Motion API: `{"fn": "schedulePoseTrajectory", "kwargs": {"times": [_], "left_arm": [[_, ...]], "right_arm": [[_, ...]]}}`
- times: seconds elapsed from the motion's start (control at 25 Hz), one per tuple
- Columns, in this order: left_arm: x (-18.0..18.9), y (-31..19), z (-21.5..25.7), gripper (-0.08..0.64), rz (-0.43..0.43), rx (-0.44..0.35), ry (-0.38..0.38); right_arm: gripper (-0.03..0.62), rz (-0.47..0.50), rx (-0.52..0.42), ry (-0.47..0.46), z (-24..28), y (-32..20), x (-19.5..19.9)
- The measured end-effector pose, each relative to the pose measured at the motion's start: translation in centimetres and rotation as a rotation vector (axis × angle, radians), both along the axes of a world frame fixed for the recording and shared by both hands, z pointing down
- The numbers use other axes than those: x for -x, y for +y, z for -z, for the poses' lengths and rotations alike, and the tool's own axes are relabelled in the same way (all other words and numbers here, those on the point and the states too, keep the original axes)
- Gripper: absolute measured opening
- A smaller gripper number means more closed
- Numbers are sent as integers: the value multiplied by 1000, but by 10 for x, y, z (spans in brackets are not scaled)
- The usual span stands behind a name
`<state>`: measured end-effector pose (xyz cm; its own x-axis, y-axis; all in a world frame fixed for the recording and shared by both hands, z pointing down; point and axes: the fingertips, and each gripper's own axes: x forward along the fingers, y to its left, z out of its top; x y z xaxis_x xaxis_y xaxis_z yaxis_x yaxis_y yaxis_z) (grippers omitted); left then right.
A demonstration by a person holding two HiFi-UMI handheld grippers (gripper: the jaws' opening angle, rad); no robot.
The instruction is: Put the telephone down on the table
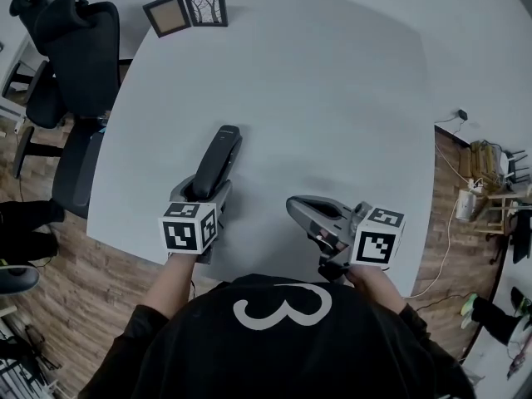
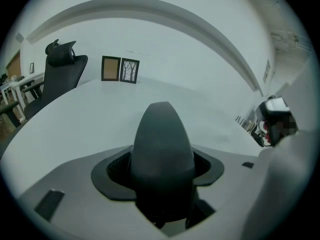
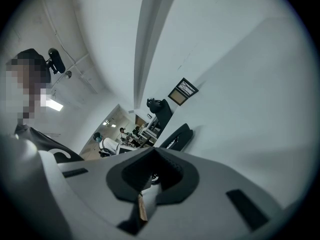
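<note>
A dark telephone handset (image 1: 218, 158) points away from me over the white table (image 1: 332, 98), near its front left. My left gripper (image 1: 208, 188) is shut on its near end; in the left gripper view the handset (image 2: 162, 139) fills the gap between the pads of that gripper (image 2: 161, 174). Whether the handset touches the table I cannot tell. My right gripper (image 1: 295, 209) lies low at the front right, tipped on its side, jaws pointing left. In the right gripper view it (image 3: 152, 176) is shut with nothing held, and the handset (image 3: 175, 136) shows beyond it.
Two picture frames (image 1: 187, 11) stand at the table's far left corner. A black office chair (image 1: 75, 48) is beside the left edge. Wooden floor and cables (image 1: 465, 198) lie past the right edge. The person's torso is against the front edge.
</note>
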<state>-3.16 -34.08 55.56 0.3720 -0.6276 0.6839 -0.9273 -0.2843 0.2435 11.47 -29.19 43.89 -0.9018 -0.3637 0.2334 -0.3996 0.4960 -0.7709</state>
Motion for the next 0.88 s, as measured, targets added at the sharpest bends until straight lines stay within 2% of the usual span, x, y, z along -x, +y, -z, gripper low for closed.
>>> {"fn": "schedulePoseTrajectory", "kwargs": {"times": [0.44, 0.76, 0.88], "left_arm": [[-3, 0, -13, 293, -17, -15, -93], [-6, 6, -28, 293, -50, 27, -216], [-8, 7, -36, 293, -59, 50, -224]], "right_arm": [[8, 3, 1, 9, -3, -1, -1], [8, 10, -6, 5, 1, 0, 1], [8, 8, 2, 3, -1, 0, 0]]}}
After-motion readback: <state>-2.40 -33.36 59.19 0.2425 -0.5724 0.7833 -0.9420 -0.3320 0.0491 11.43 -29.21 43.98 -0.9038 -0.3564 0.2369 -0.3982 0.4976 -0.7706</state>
